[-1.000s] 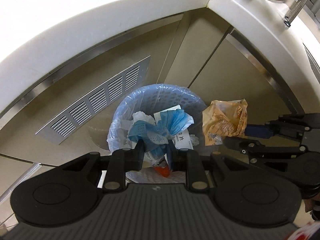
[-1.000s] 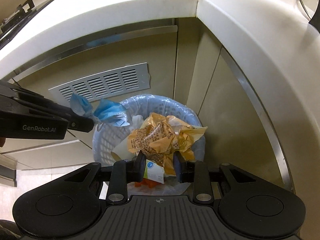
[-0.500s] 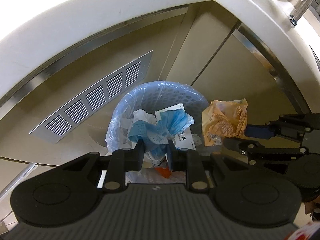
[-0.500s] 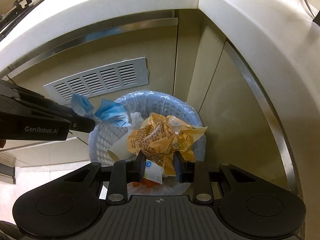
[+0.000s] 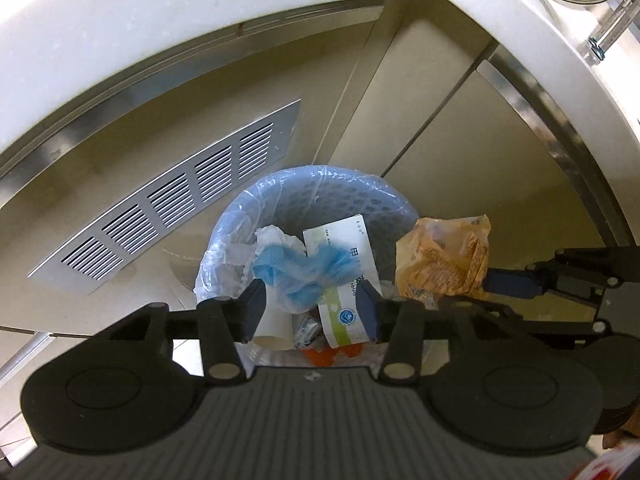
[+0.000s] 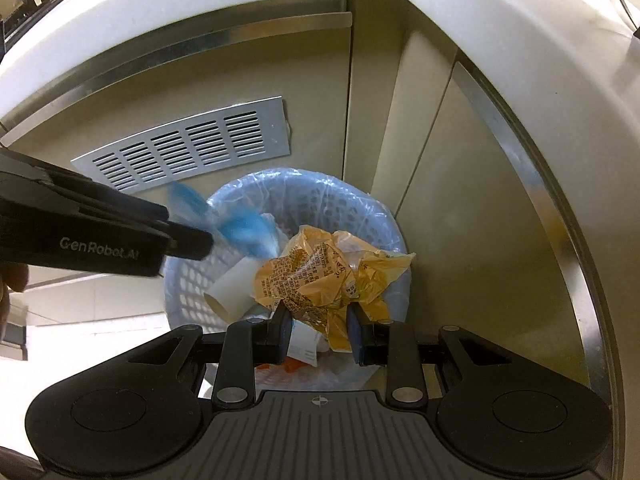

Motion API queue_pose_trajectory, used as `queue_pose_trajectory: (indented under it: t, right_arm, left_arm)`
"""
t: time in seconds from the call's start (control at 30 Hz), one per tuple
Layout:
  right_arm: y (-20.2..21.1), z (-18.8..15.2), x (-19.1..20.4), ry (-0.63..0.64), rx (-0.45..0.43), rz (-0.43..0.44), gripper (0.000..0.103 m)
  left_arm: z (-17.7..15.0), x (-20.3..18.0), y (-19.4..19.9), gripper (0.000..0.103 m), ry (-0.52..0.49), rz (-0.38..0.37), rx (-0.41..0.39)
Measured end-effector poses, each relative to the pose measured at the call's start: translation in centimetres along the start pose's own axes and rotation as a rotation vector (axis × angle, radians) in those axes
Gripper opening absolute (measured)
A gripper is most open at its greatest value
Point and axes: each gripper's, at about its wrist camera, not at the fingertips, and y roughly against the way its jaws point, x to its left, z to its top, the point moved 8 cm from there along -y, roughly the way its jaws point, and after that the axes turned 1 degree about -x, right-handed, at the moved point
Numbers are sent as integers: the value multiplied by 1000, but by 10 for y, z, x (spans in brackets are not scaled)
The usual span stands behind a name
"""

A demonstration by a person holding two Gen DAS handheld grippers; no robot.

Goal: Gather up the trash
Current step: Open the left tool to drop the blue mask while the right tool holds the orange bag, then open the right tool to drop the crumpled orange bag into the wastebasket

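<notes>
The left gripper (image 5: 311,307) has just been spreading its fingers, and the blue crumpled trash (image 5: 304,270) sits blurred and loose between them, pads off it, right above the bin. The right gripper (image 6: 316,330) has its fingers clenched on the orange wrapper (image 6: 320,276), which bulges out just beyond the tips. Past both sets of fingers the lined blue wastebasket (image 5: 336,188) gapes, a paper cup (image 6: 234,286) and a white box (image 5: 344,256) lying inside.
</notes>
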Motion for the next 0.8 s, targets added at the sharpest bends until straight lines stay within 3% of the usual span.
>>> queue_pose_trajectory:
  t: [0.8]
  right_arm:
    - [11,4,10,-1,-65,29,30]
  left_arm:
    - [-19,22,26,48,41,55,-30]
